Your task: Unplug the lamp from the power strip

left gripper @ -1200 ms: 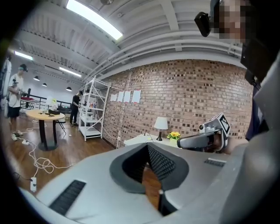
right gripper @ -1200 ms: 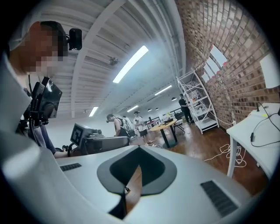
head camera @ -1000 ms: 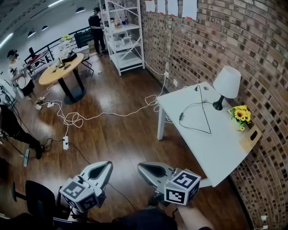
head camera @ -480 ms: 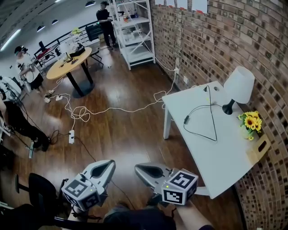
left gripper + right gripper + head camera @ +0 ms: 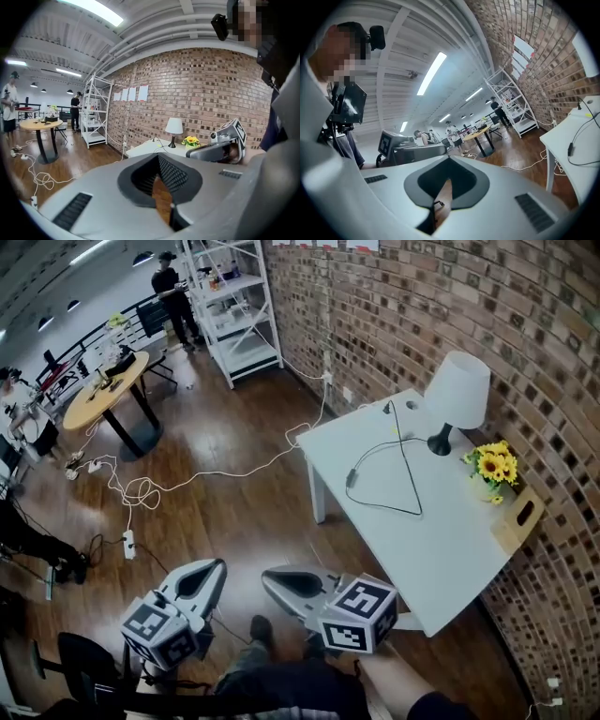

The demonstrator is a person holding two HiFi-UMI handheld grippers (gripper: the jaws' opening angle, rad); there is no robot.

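Note:
A white-shaded lamp (image 5: 457, 395) on a black stem stands at the far side of the white table (image 5: 441, 549), by the brick wall. Its black cord (image 5: 398, 479) loops over the tabletop, with an inline switch (image 5: 352, 478), and runs to the table's far corner (image 5: 386, 409). A white power strip (image 5: 129, 543) lies on the wood floor far to the left. My left gripper (image 5: 217, 565) and right gripper (image 5: 267, 576) hover low over the floor, well short of the table, both shut and holding nothing. The lamp (image 5: 174, 126) shows small in the left gripper view.
Sunflowers (image 5: 489, 468) and a wooden box (image 5: 517, 517) sit on the table by the wall. White cables (image 5: 141, 491) snake across the floor from a wall outlet (image 5: 326, 381). A round table (image 5: 103, 388), a white shelf (image 5: 230, 306) and people stand farther back.
The head view has swung, so the table and lamp now sit further left in the picture. Both grippers stay shut and low in front of the person.

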